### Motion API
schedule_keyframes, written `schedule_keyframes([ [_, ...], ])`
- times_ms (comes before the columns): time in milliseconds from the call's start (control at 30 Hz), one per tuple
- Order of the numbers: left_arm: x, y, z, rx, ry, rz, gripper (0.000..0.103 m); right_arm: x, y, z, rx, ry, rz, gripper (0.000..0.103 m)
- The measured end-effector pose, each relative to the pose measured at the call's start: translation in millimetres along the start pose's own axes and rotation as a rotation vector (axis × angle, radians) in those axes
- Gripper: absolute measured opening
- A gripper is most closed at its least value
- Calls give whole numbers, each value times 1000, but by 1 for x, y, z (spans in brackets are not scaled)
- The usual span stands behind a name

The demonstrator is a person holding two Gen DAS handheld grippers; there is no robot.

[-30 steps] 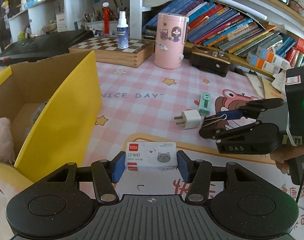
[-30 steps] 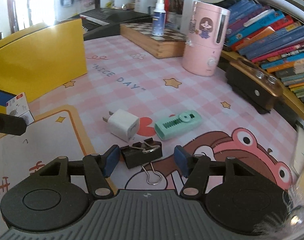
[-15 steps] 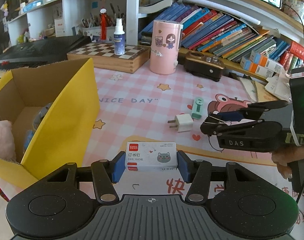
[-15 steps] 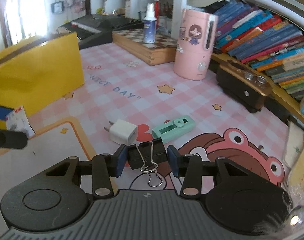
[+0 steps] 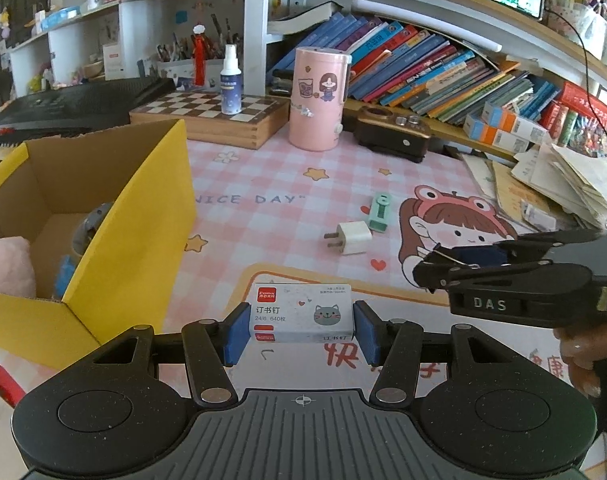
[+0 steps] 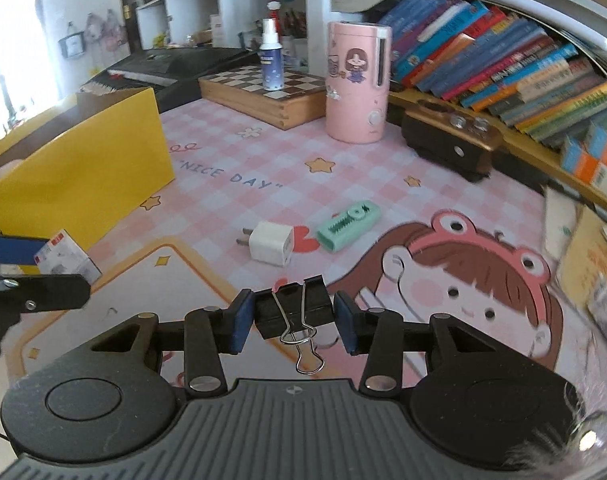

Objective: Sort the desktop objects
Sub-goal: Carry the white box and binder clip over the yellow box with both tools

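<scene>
Right wrist view shows the right claw clamped on a binder clip; left claw grips a staple box. Yellow box sits left of it; either could slip if the pinch loosens.

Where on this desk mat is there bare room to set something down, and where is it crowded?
Free: the checked stretch around the "NICE DAY" lettering, between the yellow box, chessboard and pink canister. Also the pale panel near the grippers. Crowded: mid-mat, where the plug and green gadget lie.

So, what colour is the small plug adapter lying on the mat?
White; the plug adapter shows best in the right wrist view, beside the mint-green piece.
</scene>
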State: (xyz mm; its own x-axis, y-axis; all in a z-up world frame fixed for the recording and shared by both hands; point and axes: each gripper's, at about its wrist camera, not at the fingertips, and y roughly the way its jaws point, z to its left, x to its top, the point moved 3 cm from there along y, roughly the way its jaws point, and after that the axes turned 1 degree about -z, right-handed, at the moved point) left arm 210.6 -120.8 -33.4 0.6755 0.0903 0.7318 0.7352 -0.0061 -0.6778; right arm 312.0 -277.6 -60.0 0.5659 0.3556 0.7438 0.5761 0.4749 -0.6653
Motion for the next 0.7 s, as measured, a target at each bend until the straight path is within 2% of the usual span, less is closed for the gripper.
schedule_keyframes([
  [333,-5,-23,8,-60,38,-45,53,-14,-38,18,-91,106,-18,41],
  [700,-21,-51,42,-126,70,-77,53,-28,-76,72,-160,169,-44,41],
])
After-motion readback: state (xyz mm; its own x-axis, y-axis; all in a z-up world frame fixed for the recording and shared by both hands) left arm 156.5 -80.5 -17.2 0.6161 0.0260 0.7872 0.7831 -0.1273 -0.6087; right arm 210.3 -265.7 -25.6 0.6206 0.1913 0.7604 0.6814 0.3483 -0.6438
